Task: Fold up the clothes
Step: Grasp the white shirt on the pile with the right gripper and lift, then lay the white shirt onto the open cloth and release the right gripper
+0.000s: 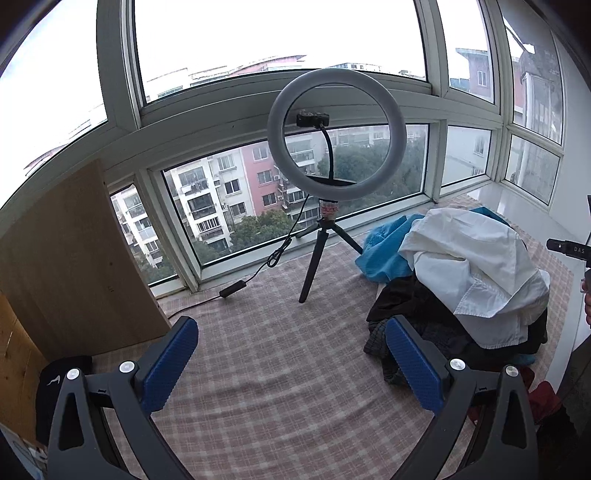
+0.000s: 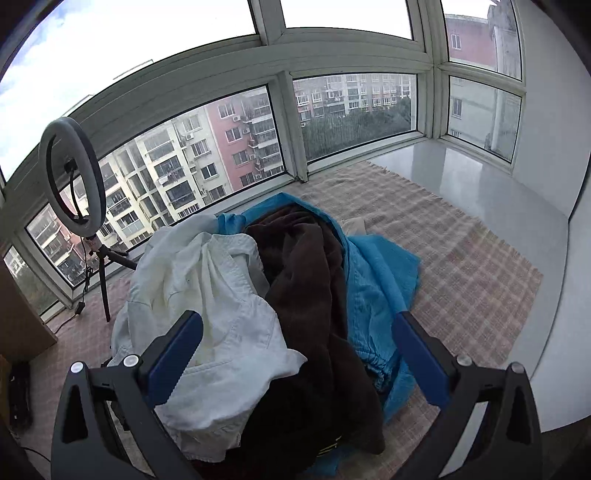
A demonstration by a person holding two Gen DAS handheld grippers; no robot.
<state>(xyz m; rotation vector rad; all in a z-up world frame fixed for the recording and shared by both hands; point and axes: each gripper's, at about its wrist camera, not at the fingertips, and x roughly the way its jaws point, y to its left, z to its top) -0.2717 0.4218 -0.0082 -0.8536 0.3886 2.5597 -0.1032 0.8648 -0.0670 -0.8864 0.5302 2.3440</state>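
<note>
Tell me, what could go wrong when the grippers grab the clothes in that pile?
1. The white shirt, dark brown garment and blue garment lie tangled in one heap, so an open right gripper may pinch two at once.
2. The ring light stands on a thin tripod near the heap; a swung garment might knock it over.
3. Its cable trails over the checked cloth and could snag.

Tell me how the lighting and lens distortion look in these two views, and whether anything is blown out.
Left wrist view: sky through the window is blown out white; the frames bow from fisheye; the ring light looks unlit; the clothes pile is in soft daylight. Right wrist view: similar bowing, some cloud detail at upper left, white shirt evenly lit, brown garment dark with little detail.
</note>
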